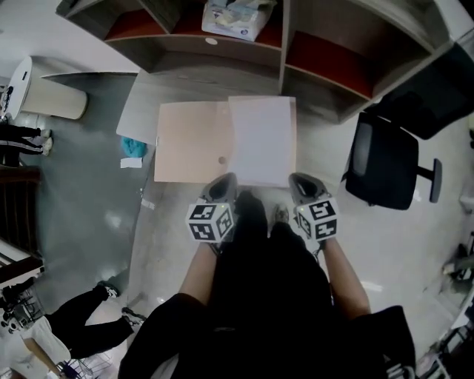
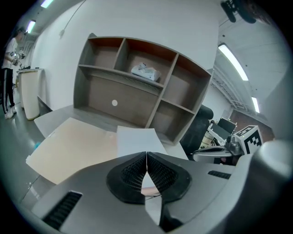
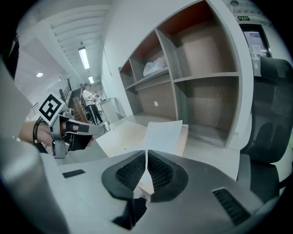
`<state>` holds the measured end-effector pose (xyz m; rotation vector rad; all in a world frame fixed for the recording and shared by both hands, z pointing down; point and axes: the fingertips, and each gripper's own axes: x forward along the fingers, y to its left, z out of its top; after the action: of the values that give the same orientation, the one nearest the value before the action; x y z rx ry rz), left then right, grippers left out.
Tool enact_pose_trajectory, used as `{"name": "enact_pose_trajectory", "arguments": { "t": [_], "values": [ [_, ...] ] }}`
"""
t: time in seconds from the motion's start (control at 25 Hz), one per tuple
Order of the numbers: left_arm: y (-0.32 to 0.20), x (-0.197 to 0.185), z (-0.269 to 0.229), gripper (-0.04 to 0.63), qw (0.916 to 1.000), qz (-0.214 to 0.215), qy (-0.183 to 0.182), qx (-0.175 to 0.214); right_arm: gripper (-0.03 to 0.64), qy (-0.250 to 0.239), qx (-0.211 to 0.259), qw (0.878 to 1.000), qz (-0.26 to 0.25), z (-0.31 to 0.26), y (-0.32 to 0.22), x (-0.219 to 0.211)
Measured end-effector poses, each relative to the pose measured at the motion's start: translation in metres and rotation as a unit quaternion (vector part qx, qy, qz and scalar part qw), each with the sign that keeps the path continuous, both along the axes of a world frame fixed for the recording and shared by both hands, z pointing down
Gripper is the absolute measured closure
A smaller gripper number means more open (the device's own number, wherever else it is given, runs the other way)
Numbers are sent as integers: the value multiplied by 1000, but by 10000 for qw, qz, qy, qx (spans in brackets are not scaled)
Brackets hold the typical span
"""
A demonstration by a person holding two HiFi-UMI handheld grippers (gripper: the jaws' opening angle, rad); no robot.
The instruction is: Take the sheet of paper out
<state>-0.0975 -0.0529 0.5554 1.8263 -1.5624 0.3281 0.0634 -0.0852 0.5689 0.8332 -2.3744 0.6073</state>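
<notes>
A white sheet of paper lies flat over the right half of a beige folder on the grey desk. My left gripper is shut at the sheet's near left corner. My right gripper is shut just off the near right corner. In the left gripper view the pads meet with nothing seen between them, and the sheet and folder stretch ahead. The right gripper view shows the same: tips together, with the sheet ahead on the folder.
A shelf unit stands behind the desk with a white packet in one bay. To the right is a black office chair. A white bin and a teal scrap are at the left.
</notes>
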Motion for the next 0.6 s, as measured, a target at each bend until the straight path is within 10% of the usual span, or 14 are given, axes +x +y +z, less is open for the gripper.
{"name": "enact_pose_trajectory", "arguments": {
  "t": [0.6],
  "values": [
    [-33, -25, 64, 549, 9904, 527, 631, -1114, 598, 508, -415, 9965, 509, 32, -37, -5]
  ]
}}
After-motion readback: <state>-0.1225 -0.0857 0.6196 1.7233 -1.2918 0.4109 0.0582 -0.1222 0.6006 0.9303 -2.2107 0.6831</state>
